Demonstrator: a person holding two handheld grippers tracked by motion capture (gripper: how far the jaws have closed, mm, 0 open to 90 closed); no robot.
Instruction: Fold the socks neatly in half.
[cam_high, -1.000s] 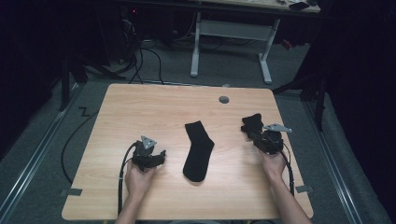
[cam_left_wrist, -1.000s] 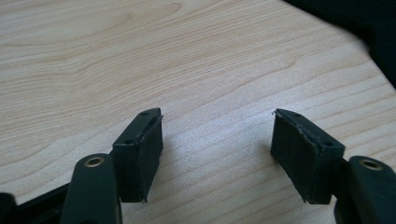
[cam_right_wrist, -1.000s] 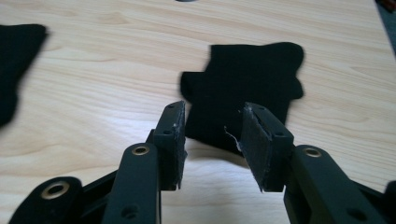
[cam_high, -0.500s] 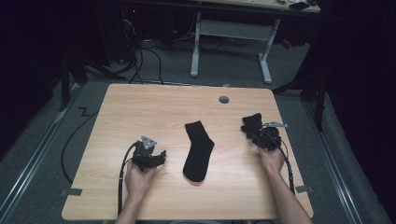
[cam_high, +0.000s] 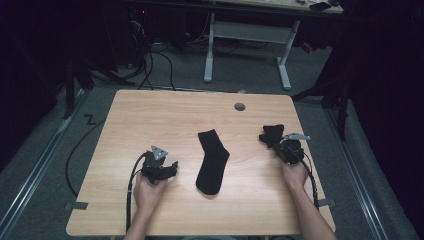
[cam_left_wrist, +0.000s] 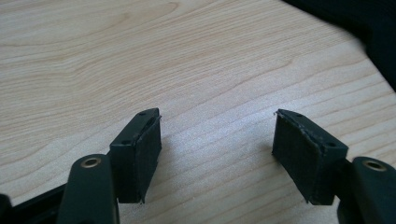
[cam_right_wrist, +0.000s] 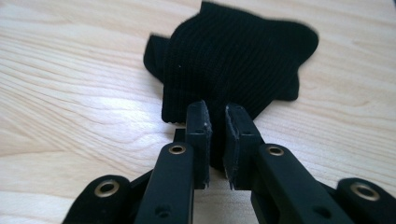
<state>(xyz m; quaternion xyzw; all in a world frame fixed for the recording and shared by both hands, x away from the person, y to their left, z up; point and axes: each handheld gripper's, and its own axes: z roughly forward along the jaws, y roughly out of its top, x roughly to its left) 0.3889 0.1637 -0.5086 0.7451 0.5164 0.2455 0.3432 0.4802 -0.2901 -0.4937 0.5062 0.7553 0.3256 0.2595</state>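
Note:
A black sock (cam_high: 212, 162) lies flat in the middle of the wooden table (cam_high: 150, 115). A second black sock (cam_high: 271, 134) sits crumpled at the right side. My right gripper (cam_high: 276, 143) points at it from the near side. In the right gripper view its jaws (cam_right_wrist: 216, 112) have just been closing and now pinch the near edge of the crumpled sock (cam_right_wrist: 233, 60), with black fabric between the pads. My left gripper (cam_high: 174, 168) rests on the table left of the flat sock. Its jaws (cam_left_wrist: 217, 140) stand wide apart over bare wood.
A round grey grommet (cam_high: 240, 106) sits in the tabletop near the far edge. Cables (cam_high: 160, 60) and the white legs of another desk (cam_high: 282, 55) lie on the floor beyond the table. A cable trails from each gripper toward the near edge.
The right hand has shifted only slightly beside the crumpled sock. The left hand and the flat sock have stayed where they were.

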